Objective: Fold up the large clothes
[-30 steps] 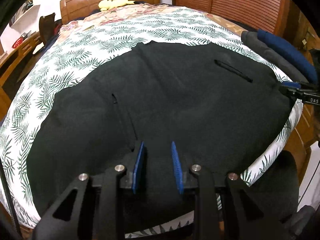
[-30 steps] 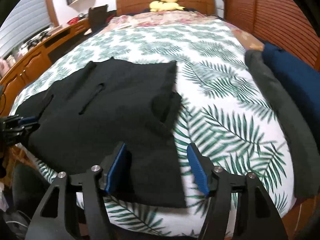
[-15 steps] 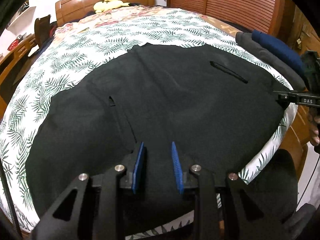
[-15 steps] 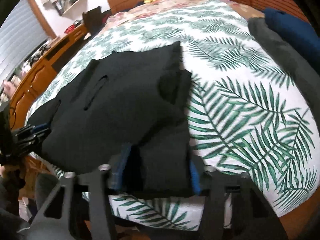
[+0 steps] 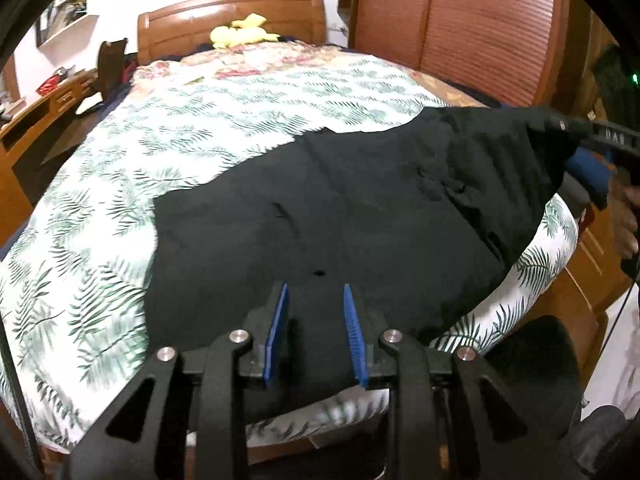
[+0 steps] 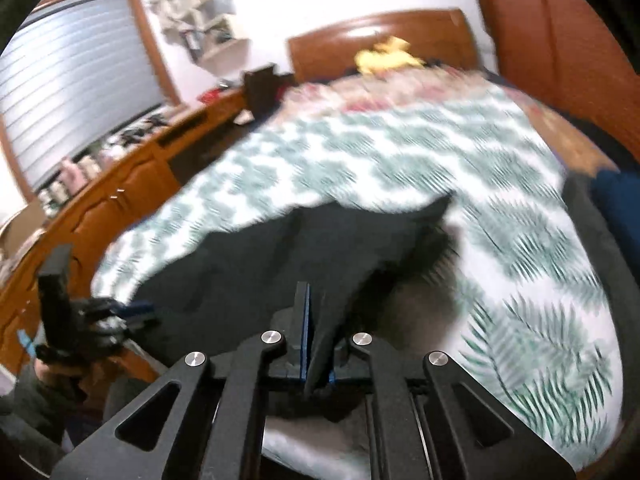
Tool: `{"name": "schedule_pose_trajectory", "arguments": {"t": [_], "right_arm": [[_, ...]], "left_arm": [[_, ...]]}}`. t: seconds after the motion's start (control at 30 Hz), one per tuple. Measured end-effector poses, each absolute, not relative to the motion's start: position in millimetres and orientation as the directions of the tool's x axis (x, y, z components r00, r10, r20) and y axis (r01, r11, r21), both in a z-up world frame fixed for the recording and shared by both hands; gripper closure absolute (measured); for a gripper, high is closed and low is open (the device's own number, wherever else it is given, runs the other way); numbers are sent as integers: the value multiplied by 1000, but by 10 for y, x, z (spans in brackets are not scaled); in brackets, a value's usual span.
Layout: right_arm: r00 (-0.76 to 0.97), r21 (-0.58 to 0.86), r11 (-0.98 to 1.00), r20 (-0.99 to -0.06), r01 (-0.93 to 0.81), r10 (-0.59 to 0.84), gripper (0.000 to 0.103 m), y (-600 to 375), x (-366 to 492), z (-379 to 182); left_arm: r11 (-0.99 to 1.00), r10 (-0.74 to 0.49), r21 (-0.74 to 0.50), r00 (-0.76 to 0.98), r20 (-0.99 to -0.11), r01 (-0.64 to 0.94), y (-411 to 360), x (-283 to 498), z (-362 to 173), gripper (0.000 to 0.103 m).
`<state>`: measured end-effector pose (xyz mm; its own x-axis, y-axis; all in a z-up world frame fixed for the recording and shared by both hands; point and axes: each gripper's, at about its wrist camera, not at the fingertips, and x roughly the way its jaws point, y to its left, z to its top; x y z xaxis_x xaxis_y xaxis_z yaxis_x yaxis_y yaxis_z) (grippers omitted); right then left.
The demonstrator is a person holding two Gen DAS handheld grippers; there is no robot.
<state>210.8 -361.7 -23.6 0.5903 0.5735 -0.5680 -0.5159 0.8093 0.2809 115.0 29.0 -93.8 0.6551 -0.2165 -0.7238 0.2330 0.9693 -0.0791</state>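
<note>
Between the blue fingers (image 5: 276, 332) of my left gripper (image 5: 316, 334), set narrowly apart, the near edge of the black garment (image 5: 360, 216) runs in; from this view I cannot tell whether the pads press on it. The gripper points downward over the foot of the bed (image 5: 100, 280). Beyond the fingertips the garment spreads flat on the leaf-print bedcover, its long axis running left to right across the bed. To the right of the fingers its far corner is raised off the cover, pinched in my right gripper (image 5: 560, 125), with a hand (image 5: 630, 220) behind it.

In the right wrist view, the right gripper (image 6: 316, 344) has just been closing; its fingers (image 6: 301, 332) now meet on a fold of the garment (image 6: 280, 256), which drapes forward and down to the bed (image 6: 540, 272). Left of these fingers, the left gripper (image 6: 134, 312) sits at the garment's other edge. Farther off lie a headboard (image 5: 232, 20) and a yellow plush toy (image 5: 240, 32).
</note>
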Motion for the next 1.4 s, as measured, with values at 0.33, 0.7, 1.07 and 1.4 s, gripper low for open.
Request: {"name": "schedule_pose_trajectory", "arguments": {"t": [0.33, 0.7, 1.07, 1.4], "right_arm": [[460, 191, 649, -562, -737, 687, 102, -1951, 2115, -33], [298, 206, 553, -667, -807, 683, 102, -765, 1968, -554], [424, 136, 610, -603, -781, 676, 49, -1109, 1868, -109], [517, 78, 741, -667, -667, 536, 49, -1980, 2095, -253]], "left_arm": [[991, -135, -98, 696, -705, 93, 1180, 750, -875, 77], [995, -73, -101, 693, -718, 0, 1725, 487, -989, 77], [993, -108, -115, 712, -693, 39, 1555, 596, -884, 77], [984, -176, -111, 734, -656, 136, 1076, 854, -666, 76]]}}
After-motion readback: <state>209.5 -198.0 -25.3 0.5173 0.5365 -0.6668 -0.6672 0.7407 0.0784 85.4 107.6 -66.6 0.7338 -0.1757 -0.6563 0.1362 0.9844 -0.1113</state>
